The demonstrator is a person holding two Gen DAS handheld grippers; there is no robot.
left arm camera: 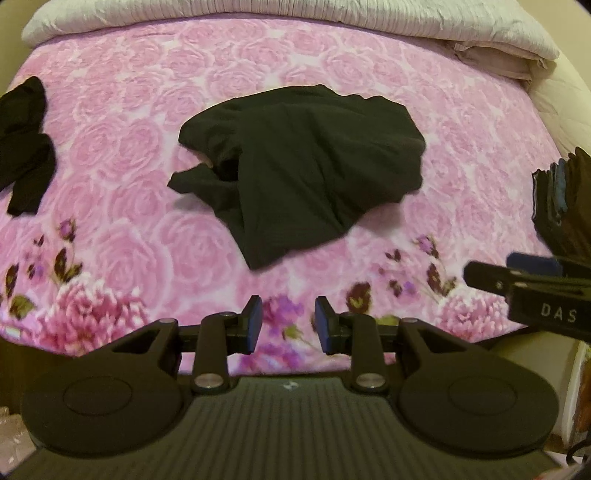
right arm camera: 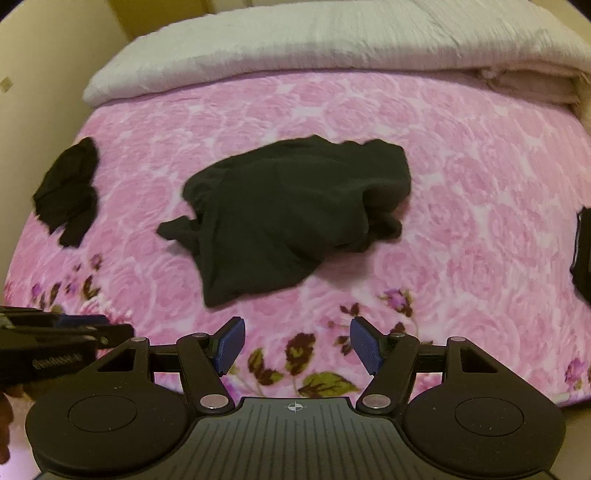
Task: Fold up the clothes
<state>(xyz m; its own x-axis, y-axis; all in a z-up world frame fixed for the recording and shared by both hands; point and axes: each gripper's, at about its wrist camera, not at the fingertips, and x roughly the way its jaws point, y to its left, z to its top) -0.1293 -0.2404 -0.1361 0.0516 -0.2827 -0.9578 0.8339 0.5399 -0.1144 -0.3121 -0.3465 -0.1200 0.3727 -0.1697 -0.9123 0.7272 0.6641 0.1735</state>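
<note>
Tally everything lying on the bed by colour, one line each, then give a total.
Black: 3, the crumpled garment in the middle, the smaller garment at the left, and the dark stack at the right edge.
White: 1, the folded quilt at the far end.
Beige-pink: 1, the folded cloth under the quilt's right end.
Total: 5, all on the pink rose blanket.

Bed covered w/ pink rose-print blanket (left arm camera: 122,122), crumpled black garment (left arm camera: 306,162) laid approx. centre, smaller black garment (left arm camera: 26,147) at left edge, dark stack (left arm camera: 565,199) at right, pale folded quilt (left arm camera: 258,14) along far side.
</note>
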